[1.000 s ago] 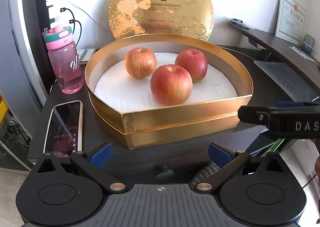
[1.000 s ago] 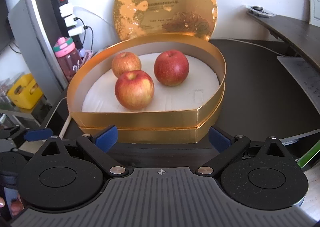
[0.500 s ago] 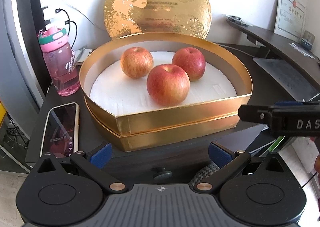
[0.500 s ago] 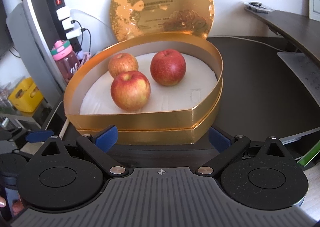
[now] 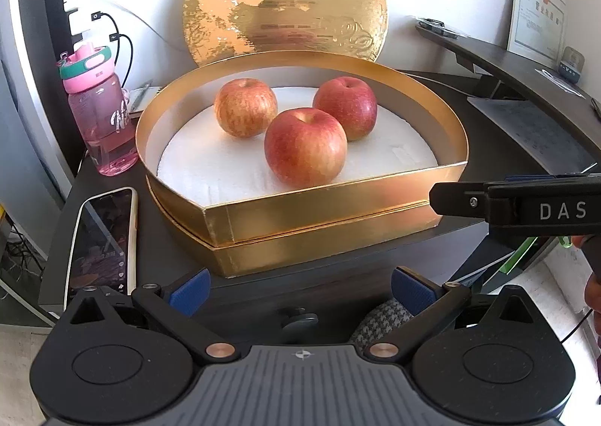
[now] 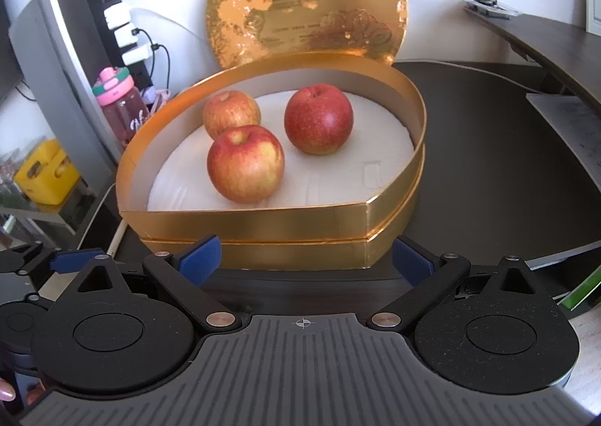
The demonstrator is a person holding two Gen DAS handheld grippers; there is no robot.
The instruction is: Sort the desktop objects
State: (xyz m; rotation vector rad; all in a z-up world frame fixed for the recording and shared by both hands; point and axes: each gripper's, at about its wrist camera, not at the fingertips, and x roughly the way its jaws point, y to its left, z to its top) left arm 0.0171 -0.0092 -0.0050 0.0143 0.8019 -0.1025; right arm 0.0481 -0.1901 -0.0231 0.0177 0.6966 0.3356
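A gold heart-shaped box [image 5: 315, 206] [image 6: 248, 223] stands open on the dark desk, white padding inside. Three red apples lie in it: a near one [image 5: 305, 147] [image 6: 245, 163], a paler one at the back left [image 5: 245, 107] [image 6: 231, 112], a darker one at the back right [image 5: 345, 107] [image 6: 318, 119]. Its round gold lid [image 5: 285, 2] [image 6: 306, 2] leans on the wall behind. My left gripper [image 5: 298, 292] is open in front of the box, nothing between its blue fingertips. My right gripper [image 6: 304, 262] is open too, just short of the box's front wall.
A pink water bottle [image 5: 99, 114] stands left of the box and a phone [image 5: 99, 238] lies at the desk's front left. The right gripper's black body [image 5: 526, 204] reaches in from the right. A power strip [image 6: 124, 28], a yellow item [image 6: 45, 174], papers [image 5: 526, 125] and a raised shelf [image 5: 507, 62] surround the desk.
Both grippers have drifted slightly to the left and closer to the box, so it sits larger and further right in view. Nothing was taken hold of; both stay open.
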